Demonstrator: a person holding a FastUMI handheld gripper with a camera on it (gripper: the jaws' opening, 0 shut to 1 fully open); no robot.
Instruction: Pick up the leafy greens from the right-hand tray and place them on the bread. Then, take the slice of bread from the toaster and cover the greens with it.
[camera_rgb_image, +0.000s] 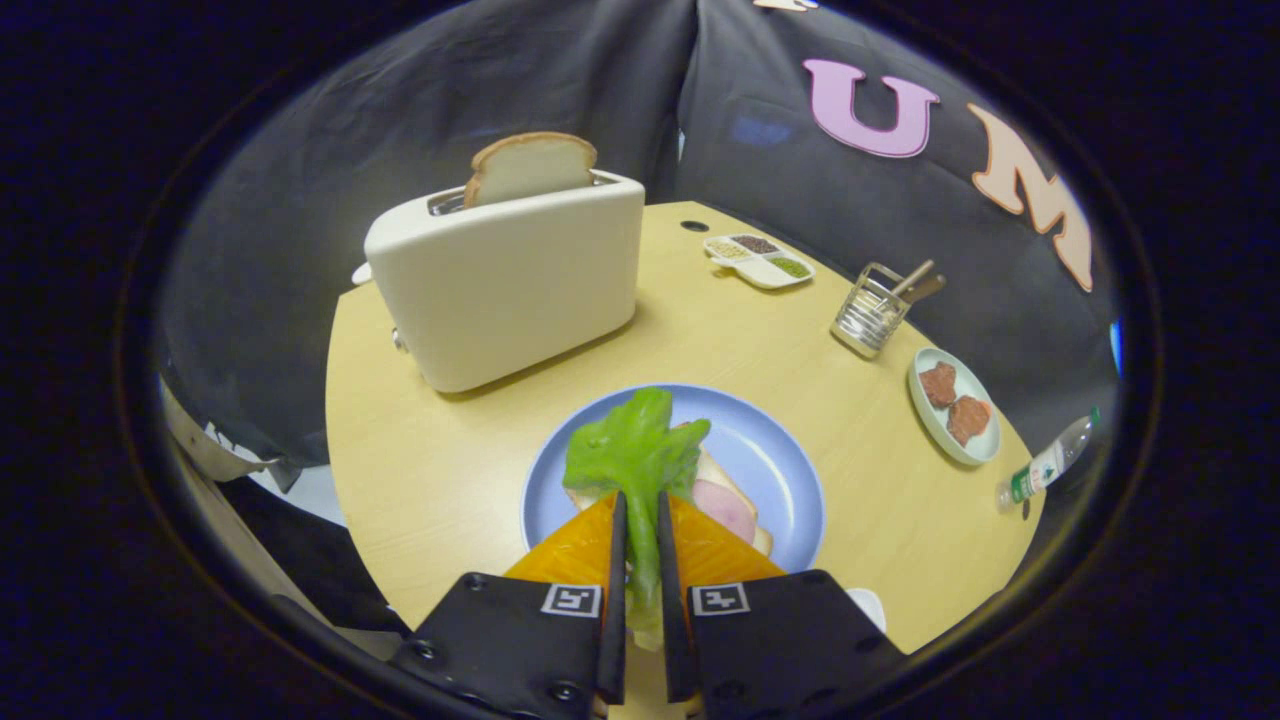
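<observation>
Pinched between my jaws (640, 515), the crinkly green lettuce leaf (632, 452) should settle flat over the ham-topped bread (735, 505) before release.

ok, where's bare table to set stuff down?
Bare wood: between toaster and the divided dish; between blue plate and meat plate; left of the blue plate. Crowded: the blue plate, where the claw grips greens over bread and ham.
</observation>
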